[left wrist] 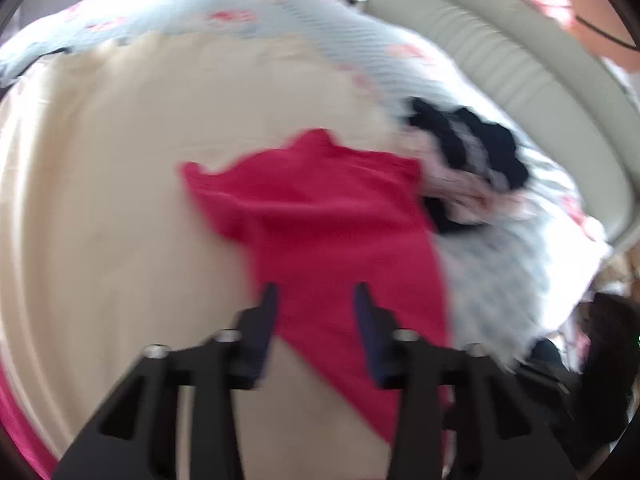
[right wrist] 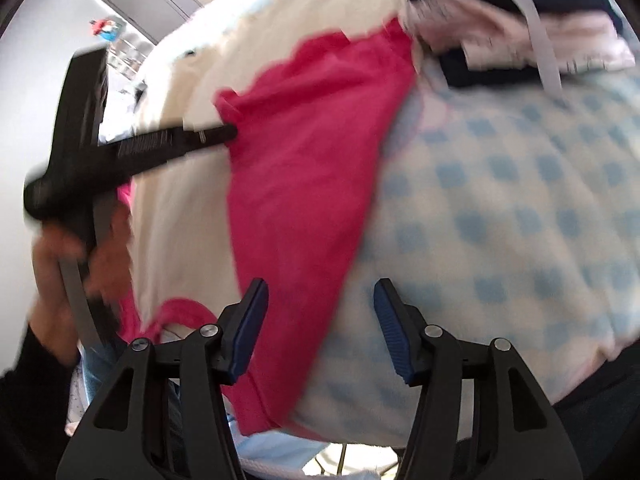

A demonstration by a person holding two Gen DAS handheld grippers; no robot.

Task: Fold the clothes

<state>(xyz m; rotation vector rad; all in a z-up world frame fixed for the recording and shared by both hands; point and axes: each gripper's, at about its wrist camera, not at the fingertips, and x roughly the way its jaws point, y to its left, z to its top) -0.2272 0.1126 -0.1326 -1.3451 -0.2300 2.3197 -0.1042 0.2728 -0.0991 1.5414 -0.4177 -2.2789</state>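
A red garment (left wrist: 328,216) lies spread on a cream sheet (left wrist: 120,160) on the bed. It also shows in the right wrist view (right wrist: 304,152). My left gripper (left wrist: 316,292) is open just above the garment's near part, holding nothing. In the right wrist view the left gripper (right wrist: 230,132) reaches the garment's left edge. My right gripper (right wrist: 320,288) is open and empty above the garment's lower edge, where it meets a blue-checked blanket (right wrist: 500,200). Both views are blurred by motion.
A pile of dark and pink clothes (left wrist: 468,164) lies beyond the red garment, also in the right wrist view (right wrist: 500,28). A padded grey headboard (left wrist: 540,80) runs along the right. A floral quilt (left wrist: 240,12) lies at the far side.
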